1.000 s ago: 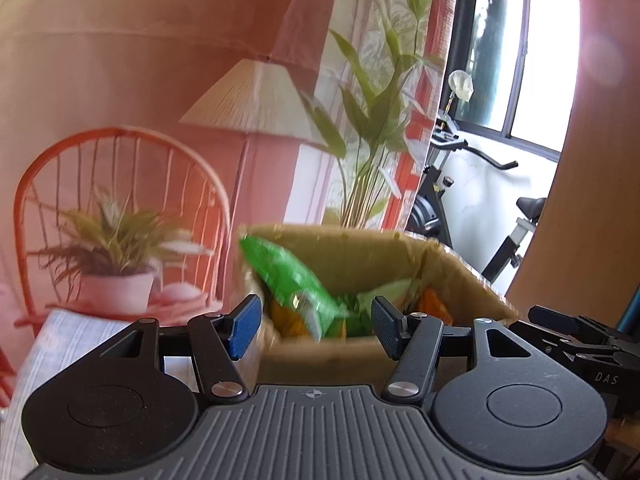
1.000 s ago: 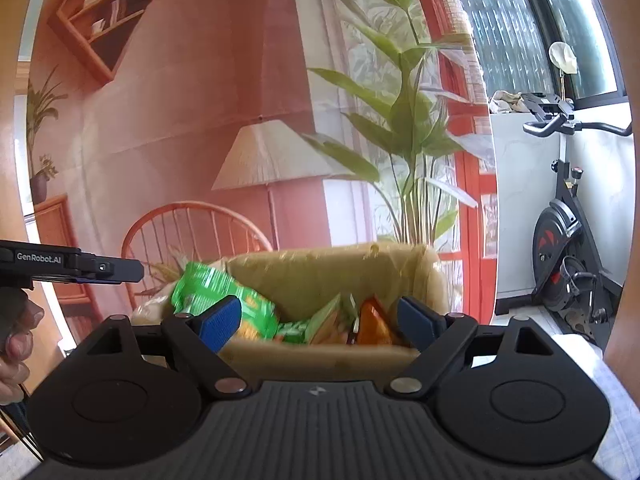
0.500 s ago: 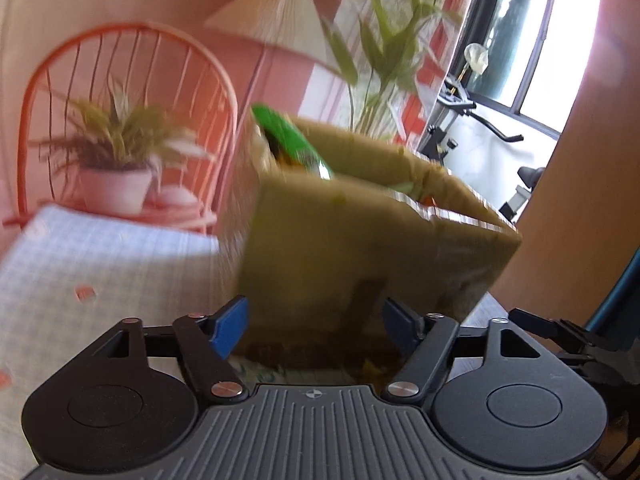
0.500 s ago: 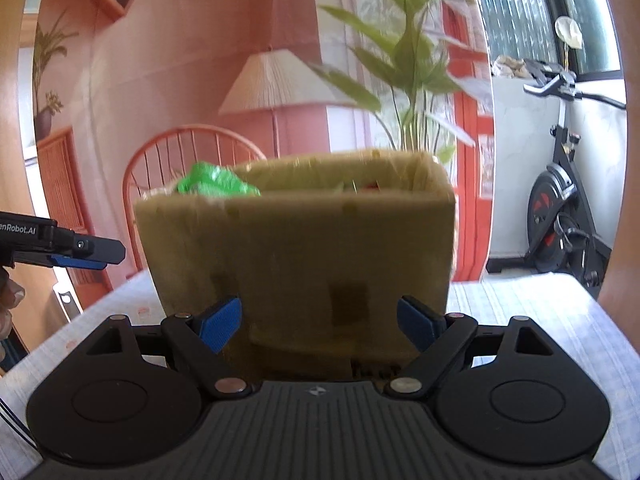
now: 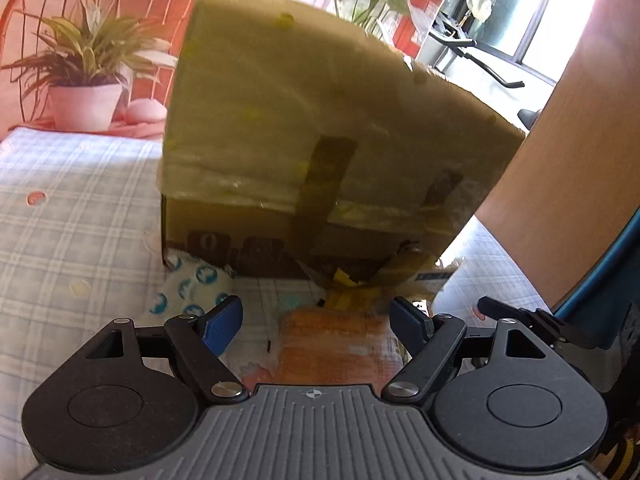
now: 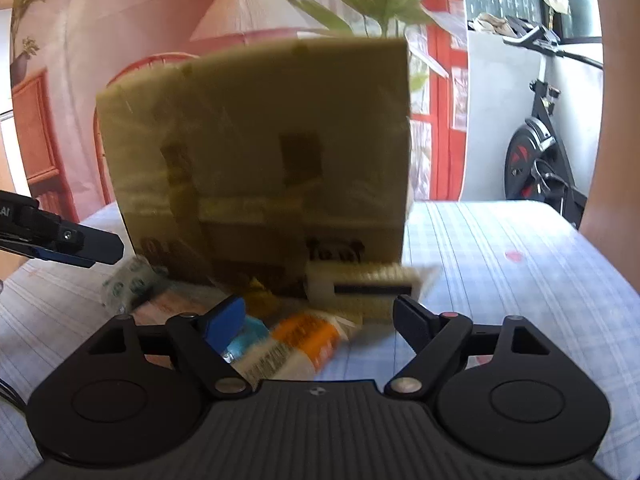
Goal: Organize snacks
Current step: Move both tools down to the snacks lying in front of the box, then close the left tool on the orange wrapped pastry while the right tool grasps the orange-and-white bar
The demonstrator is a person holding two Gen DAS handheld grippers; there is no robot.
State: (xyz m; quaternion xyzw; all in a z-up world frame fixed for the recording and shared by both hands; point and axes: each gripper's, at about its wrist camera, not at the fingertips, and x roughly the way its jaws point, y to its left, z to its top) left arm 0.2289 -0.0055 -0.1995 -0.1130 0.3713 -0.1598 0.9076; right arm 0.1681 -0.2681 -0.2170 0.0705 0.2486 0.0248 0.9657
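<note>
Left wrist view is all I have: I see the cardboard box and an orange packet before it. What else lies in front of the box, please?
Observer: The right wrist view shows a cream packet with a dark stripe, at the foot of the cardboard box.
Operator: Is the right gripper holding something?
Observer: No. The right gripper is open; an orange-and-white packet lies on the cloth between its fingers, not gripped.
Operator: Is anything beside that packet?
Observer: A light blue packet, partly hidden behind one finger.
</note>
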